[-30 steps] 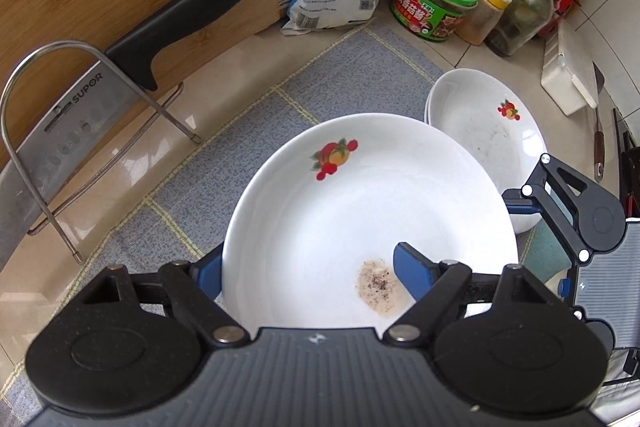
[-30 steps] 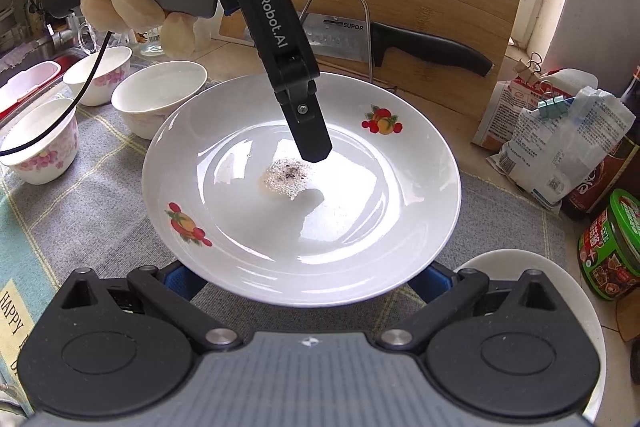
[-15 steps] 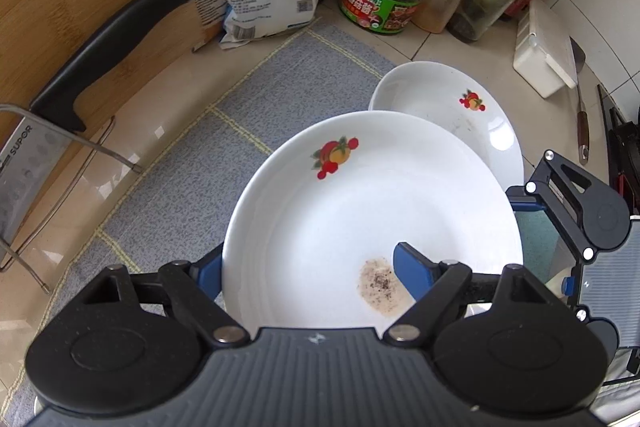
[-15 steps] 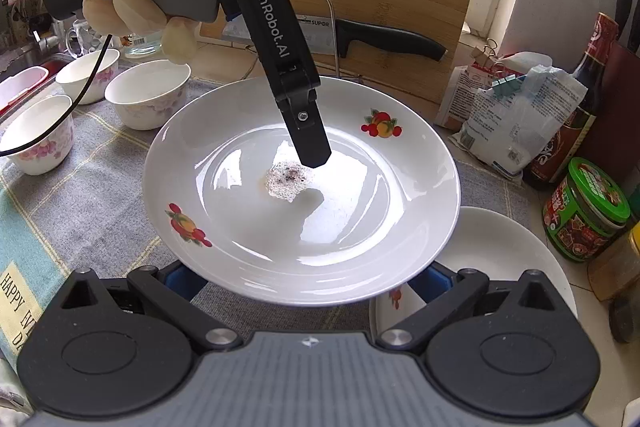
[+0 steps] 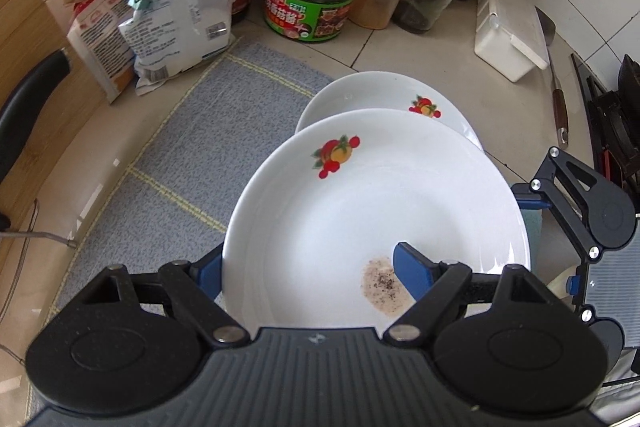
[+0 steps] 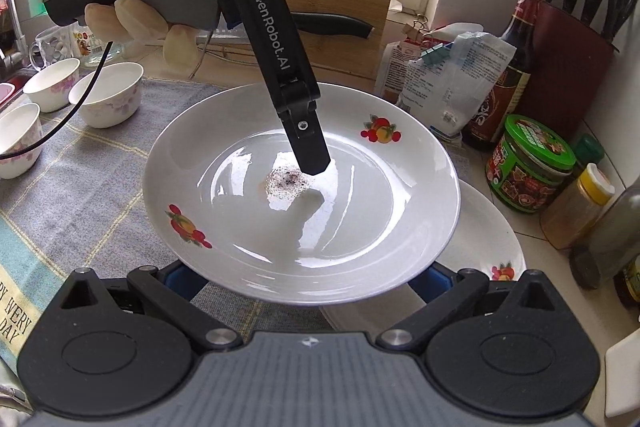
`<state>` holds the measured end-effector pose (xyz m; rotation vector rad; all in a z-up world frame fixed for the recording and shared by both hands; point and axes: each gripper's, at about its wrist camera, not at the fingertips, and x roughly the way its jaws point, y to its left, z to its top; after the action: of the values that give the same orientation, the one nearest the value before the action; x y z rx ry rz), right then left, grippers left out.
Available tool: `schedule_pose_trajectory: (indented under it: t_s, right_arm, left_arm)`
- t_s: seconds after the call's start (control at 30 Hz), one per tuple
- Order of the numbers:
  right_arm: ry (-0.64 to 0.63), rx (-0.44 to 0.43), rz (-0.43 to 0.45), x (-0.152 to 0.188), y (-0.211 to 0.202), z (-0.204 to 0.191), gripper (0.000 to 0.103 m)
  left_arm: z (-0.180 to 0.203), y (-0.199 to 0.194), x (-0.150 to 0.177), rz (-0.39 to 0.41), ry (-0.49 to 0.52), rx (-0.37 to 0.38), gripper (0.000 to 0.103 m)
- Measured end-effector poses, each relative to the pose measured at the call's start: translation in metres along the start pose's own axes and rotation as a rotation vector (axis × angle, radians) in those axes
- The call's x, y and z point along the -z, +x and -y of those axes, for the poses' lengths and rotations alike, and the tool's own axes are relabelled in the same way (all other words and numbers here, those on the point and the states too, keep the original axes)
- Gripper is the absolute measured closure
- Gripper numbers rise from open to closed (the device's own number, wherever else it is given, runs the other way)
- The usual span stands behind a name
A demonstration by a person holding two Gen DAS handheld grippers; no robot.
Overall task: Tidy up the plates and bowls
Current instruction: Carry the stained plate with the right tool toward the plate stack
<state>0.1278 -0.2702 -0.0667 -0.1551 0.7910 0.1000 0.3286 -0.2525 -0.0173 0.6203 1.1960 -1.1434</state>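
White china with fruit prints: the upper plate (image 5: 376,211) hangs above a second plate (image 5: 384,95) lying on the grey mat (image 5: 192,155) near the bench's jars. The left gripper (image 5: 308,263) pinches its rim, one blue finger (image 5: 412,271) on top beside a speckled stain (image 5: 382,285), the other below. The right gripper (image 6: 304,279) has both fingers under the near rim; whether they press or merely support is hidden. Three bowls (image 6: 108,99) stand to the left.
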Motion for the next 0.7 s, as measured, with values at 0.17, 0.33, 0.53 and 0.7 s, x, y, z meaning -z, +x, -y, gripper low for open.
schedule_pose_trajectory:
  t_s: [0.17,0.33,0.53,0.7]
  right_arm:
    - [0.031,0.031,-0.010,0.008,-0.005,0.010,0.000]
    - [0.067,0.057,-0.018,0.018,-0.009,0.020,0.000]
    - [0.098,0.082,-0.027,0.026,-0.013,0.028,0.000]
    - [0.117,0.097,-0.037,0.031,-0.014,0.032,0.000]
  left_arm:
    - [0.014,0.008,-0.022,-0.014,0.041,0.016,0.019]
    - [0.025,0.019,-0.033,-0.026,0.074,0.029,0.019]
    - [0.038,0.031,-0.045,-0.040,0.109,0.041,0.019]
    - [0.044,0.040,-0.051,-0.051,0.129,0.054,0.019]
